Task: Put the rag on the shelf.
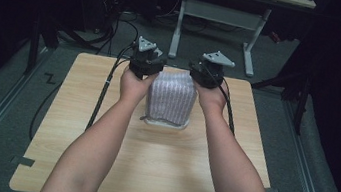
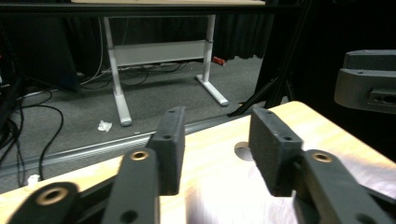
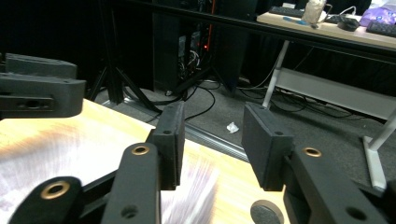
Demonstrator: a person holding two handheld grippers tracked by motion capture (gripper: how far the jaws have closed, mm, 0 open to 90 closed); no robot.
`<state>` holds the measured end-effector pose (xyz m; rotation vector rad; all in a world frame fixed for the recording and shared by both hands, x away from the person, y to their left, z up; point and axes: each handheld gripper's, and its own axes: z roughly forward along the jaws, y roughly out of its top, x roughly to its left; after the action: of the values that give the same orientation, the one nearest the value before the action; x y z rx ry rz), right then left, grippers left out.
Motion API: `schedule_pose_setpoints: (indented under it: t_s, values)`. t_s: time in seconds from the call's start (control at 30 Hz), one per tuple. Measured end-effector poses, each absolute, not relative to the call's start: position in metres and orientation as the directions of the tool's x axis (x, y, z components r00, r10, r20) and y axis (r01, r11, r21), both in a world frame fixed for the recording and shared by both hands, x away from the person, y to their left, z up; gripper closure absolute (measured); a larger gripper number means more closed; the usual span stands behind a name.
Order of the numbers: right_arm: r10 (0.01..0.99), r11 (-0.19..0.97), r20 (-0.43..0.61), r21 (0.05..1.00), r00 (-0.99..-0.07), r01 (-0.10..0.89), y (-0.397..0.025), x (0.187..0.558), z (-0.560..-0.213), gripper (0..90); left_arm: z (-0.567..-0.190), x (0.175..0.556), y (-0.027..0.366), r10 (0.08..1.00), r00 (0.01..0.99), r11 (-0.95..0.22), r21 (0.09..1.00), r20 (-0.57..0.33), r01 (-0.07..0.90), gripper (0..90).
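Seen from above, a person's two forearms reach forward over a wooden table [image 1: 98, 166], each hand carrying a two-jaw gripper. The left gripper [image 1: 147, 61] and the right gripper [image 1: 208, 71] flank the far top corners of a striped cloth [image 1: 172, 95], which is draped over a pale, box-like object [image 1: 167, 124] standing near the table's middle. The cloth lies between the two grippers, just beside each and a little nearer the person than their tips; whether either gripper touches it cannot be told from above.

In the left gripper view, the left gripper [image 2: 215, 150] has its jaws spread with a plain gap and nothing between them. A blurred pale patch of the cloth [image 2: 224, 205] lies low between the jaws, and the body of the other gripper shows at the right edge.

In the right gripper view, the right gripper [image 3: 212, 144] likewise stands open with nothing clamped. The blurred striped cloth [image 3: 191, 196] sits below and to the left of its jaws, and the left gripper's body shows beyond at the left edge
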<state>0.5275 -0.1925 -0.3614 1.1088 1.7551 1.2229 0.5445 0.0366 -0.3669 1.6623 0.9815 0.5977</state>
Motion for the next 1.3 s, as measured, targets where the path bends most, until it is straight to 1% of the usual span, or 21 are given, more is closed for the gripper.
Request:
schedule_pose_setpoints:
  t_s: [0.2,0.3,0.37,0.5,0.57,0.6,0.63,0.7,0.73,0.9,0.97,1.1,1.27,1.3]
  values:
    - [0.911,0.205,-0.102,0.952,-0.4,0.225,-0.195,0.513,-0.352,56.7,-0.365,0.533,0.041,0.838,0.539,-0.091,0.95,-0.09,0.3,52.6]
    - [0.905,0.213,-0.108,0.953,-0.413,0.217,-0.195,0.507,-0.352,57.2,-0.366,0.525,0.044,0.845,0.529,-0.099,0.95,-0.076,0.295,52.6]
    - [0.899,0.216,-0.106,0.951,-0.425,0.219,-0.193,0.502,-0.352,57.7,-0.366,0.52,0.046,0.843,0.53,-0.09,0.95,-0.086,0.298,52.6]
    - [0.894,0.228,-0.121,0.951,-0.432,0.207,-0.193,0.487,-0.351,57.9,-0.362,0.505,0.052,0.842,0.535,-0.093,0.958,-0.07,0.271,52.7]
    - [0.894,0.211,-0.106,0.956,-0.435,0.203,-0.195,0.481,-0.35,57.3,-0.361,0.502,0.053,0.843,0.533,-0.092,0.961,-0.064,0.261,52.9]
    - [0.894,0.195,-0.09,0.96,-0.438,0.203,-0.196,0.477,-0.351,57.3,-0.359,0.495,0.054,0.844,0.535,-0.113,0.965,-0.033,0.238,52.8]
    - [0.893,0.187,-0.083,0.962,-0.442,0.197,-0.197,0.473,-0.352,57.3,-0.359,0.491,0.054,0.842,0.538,-0.113,0.967,-0.028,0.228,52.3]
    - [0.894,0.188,-0.087,0.963,-0.439,0.193,-0.198,0.465,-0.355,57.4,-0.359,0.487,0.054,0.835,0.549,-0.11,0.968,-0.034,0.228,52.0]
    - [0.892,0.187,-0.087,0.964,-0.443,0.188,-0.199,0.462,-0.356,57.4,-0.358,0.48,0.056,0.829,0.557,-0.1,0.97,-0.043,0.223,52.0]
    - [0.89,0.196,-0.103,0.966,-0.444,0.169,-0.204,0.443,-0.36,55.7,-0.36,0.458,0.062,0.826,0.563,-0.105,0.975,-0.026,0.198,51.8]
    - [0.889,0.198,-0.107,0.967,-0.446,0.163,-0.206,0.435,-0.361,55.2,-0.361,0.451,0.065,0.82,0.571,-0.095,0.974,-0.041,0.206,51.8]
    - [0.884,0.197,-0.101,0.966,-0.457,0.168,-0.21,0.423,-0.365,52.9,-0.365,0.441,0.068,0.816,0.578,-0.116,0.973,-0.021,0.199,51.5]
    - [0.875,0.22,-0.12,0.962,-0.469,0.164,-0.213,0.412,-0.374,53.2,-0.376,0.429,0.074,0.802,0.596,-0.121,0.967,-0.038,0.223,51.1]
    - [0.873,0.228,-0.128,0.96,-0.47,0.162,-0.214,0.408,-0.381,53.4,-0.382,0.427,0.076,0.796,0.604,-0.135,0.962,-0.037,0.237,51.9]
